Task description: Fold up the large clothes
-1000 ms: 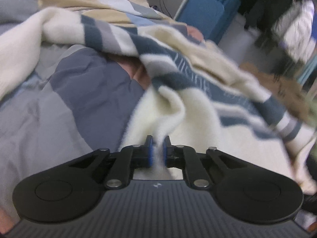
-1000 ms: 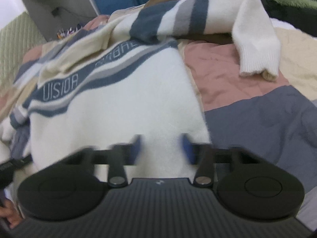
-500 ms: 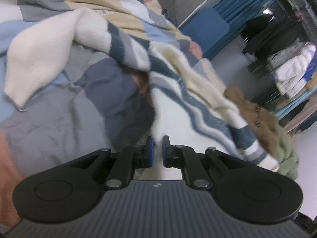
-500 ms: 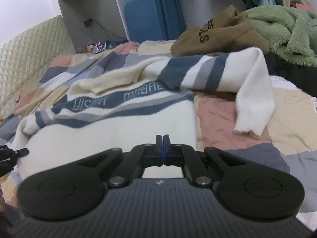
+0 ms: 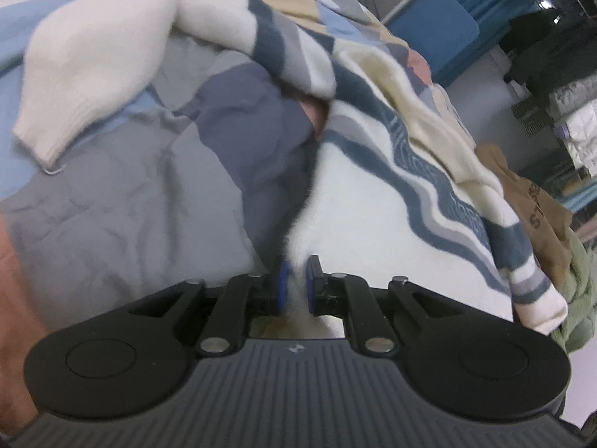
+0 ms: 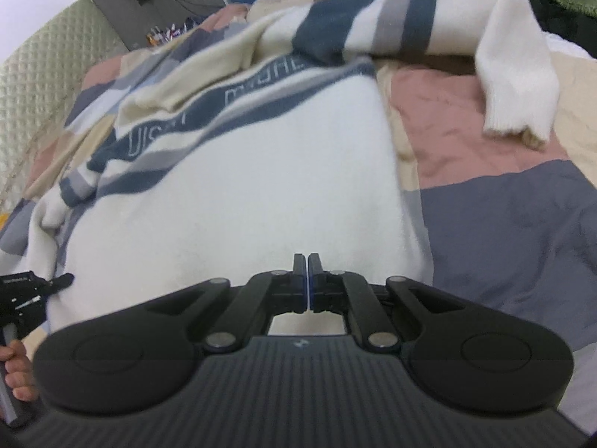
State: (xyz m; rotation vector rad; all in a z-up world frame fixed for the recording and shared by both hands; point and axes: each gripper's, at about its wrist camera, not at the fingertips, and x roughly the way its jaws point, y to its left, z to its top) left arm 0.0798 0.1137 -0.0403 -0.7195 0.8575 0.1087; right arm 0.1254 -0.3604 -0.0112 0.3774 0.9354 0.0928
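A large cream sweater (image 6: pixel 238 186) with navy and grey stripes lies spread on the patchwork quilt (image 6: pixel 503 216). It also shows in the left wrist view (image 5: pixel 373 201). My left gripper (image 5: pixel 296 283) is shut on the sweater's bottom hem at its left corner. My right gripper (image 6: pixel 308 283) is shut on the hem near its right corner, with thin cloth between the pads. One sleeve (image 5: pixel 86 74) lies out to the left. The other sleeve (image 6: pixel 518 71) hangs over the quilt at the right.
A brown hoodie (image 5: pixel 530 205) and a green fleece (image 5: pixel 574 310) lie beyond the sweater. A quilted headboard (image 6: pixel 33 74) stands at the left in the right wrist view. A blue panel (image 5: pixel 436 33) and hanging clothes stand past the bed.
My right gripper closed from open onto the sweater's hem. My left gripper kept its hold and the sweater body pulled flatter and straighter across the quilt.
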